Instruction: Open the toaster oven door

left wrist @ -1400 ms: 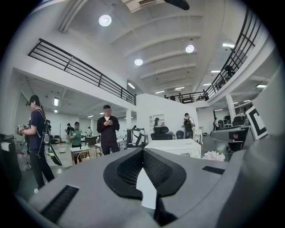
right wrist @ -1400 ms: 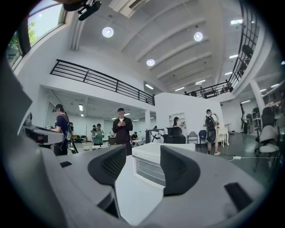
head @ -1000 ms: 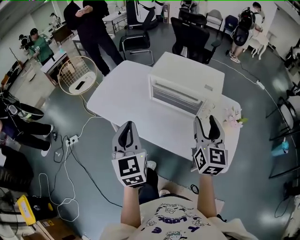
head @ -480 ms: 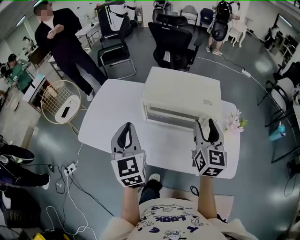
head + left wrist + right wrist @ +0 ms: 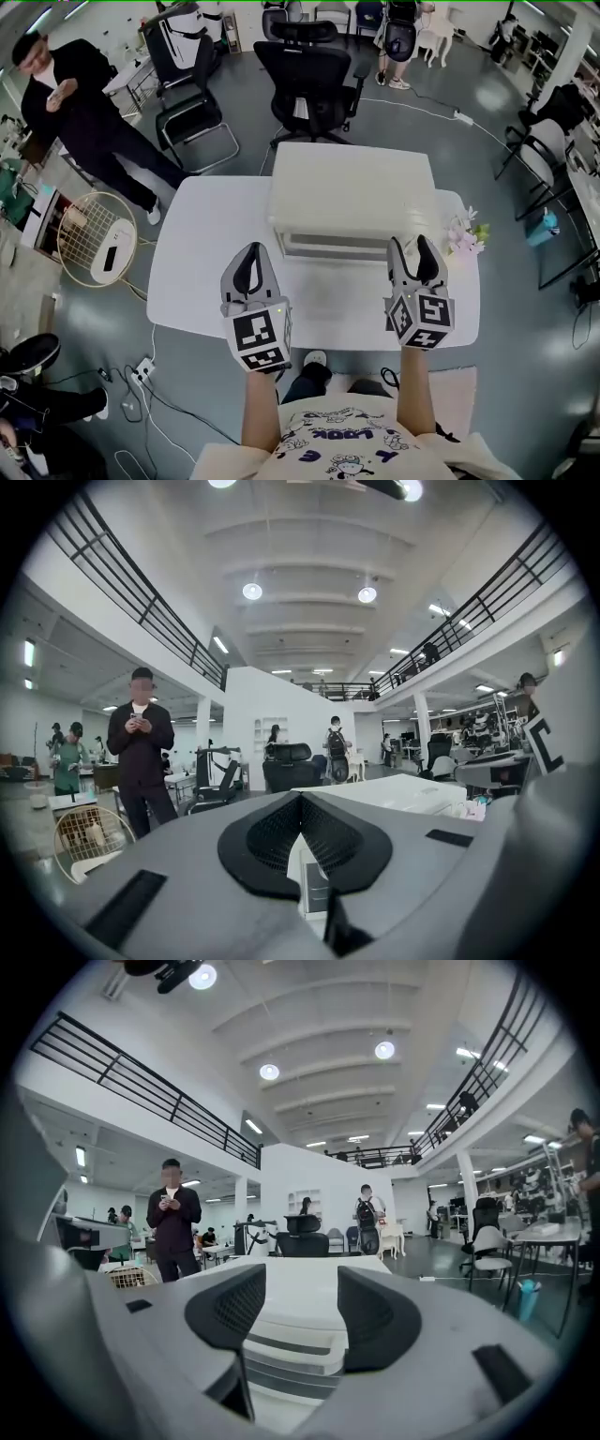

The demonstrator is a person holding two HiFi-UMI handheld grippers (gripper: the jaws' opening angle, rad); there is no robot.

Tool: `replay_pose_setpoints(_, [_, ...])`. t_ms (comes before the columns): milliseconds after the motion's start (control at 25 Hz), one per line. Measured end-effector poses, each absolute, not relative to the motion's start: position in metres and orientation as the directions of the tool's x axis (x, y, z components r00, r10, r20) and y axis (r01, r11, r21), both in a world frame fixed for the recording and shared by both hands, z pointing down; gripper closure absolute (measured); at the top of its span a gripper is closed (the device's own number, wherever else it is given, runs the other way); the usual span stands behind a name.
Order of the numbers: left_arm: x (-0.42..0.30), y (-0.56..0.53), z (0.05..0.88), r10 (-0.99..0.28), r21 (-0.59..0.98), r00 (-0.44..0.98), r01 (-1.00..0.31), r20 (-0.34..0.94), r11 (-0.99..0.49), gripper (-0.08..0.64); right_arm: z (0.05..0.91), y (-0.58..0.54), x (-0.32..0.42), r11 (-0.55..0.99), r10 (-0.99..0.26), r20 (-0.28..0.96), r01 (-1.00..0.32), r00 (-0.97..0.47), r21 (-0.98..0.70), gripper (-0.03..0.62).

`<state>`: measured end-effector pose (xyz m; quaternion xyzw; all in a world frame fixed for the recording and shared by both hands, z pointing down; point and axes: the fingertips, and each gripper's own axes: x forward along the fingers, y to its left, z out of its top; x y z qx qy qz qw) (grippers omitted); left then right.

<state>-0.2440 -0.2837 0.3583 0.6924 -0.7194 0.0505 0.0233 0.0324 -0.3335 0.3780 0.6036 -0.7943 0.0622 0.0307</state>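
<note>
Toaster oven (image 5: 352, 187) sits at 12 o'clock from both claws, toward the back of the white worktop (image 5: 202, 253). Its door (image 5: 339, 246) faces the person and looks shut.

Left claw (image 5: 251, 255) is at the oven's 7 o'clock, pads pinched together, nothing held. Right claw (image 5: 417, 246) is at 5 o'clock, jaws fairly wide and empty, with the oven front framed between them but apart.

Risks:
- The front is pale bands on pale, and I can't tell which is the handle, so a grab could land on trim and slip.
- The oven could skid or tip forward on the slick worktop if pulled unbraced.
- The right claw could knock the flowers (image 5: 466, 234) at the oven's 3 o'clock.

Oven is a boxy, matte cream shell with rounded corners. Worktop is smooth with rounded corners. Claw pads are black and ribbed.
</note>
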Motion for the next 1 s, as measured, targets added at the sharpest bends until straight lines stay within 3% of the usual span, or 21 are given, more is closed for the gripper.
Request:
replay_pose_setpoints(360, [-0.237,-0.326,0.382,-0.988,-0.031,0.044,-0.998,0.147,-0.049,0.555,0.405,-0.354,0.049,0.169,-0.964,0.199,-0.984,-0.177,-0.056,0.356])
replay_pose_setpoints(680, [-0.226,-0.343,0.389,-0.983,-0.034,0.055,-0.998,0.172,-0.062,0.555,0.419,-0.368,0.058,0.172,-0.944,0.275,-0.983,-0.183,-0.064,0.356])
replay_pose_setpoints(1000, [-0.216,-0.341,0.389,-0.98,-0.041,0.052,-0.997,0.193,-0.061,0.555,0.456,-0.374,0.065,0.148,-0.866,0.462,-0.981,-0.19,-0.126,0.356])
